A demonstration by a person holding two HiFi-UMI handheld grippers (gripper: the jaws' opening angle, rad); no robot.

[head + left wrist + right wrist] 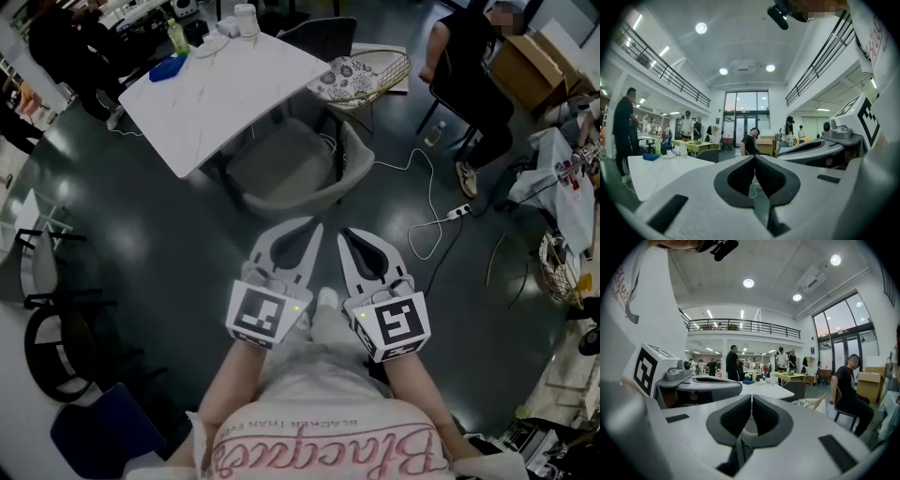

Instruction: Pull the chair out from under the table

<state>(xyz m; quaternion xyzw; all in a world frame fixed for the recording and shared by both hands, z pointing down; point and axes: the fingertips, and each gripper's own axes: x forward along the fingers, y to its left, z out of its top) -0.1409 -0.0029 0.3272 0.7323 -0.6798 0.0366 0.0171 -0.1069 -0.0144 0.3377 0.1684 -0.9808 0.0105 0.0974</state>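
The grey armchair (298,167) is seen tucked partway under the near edge of the white tabletop (225,89), its curved backrest (309,201) turned toward the person, so the approach is judged to be the step in hand. The left gripper (309,228) and right gripper (347,234) are held side by side just short of that backrest, each with its fingers pressed together on nothing. Next, the fingers would need to be opened and clamped on the backrest rim before any pull is made.
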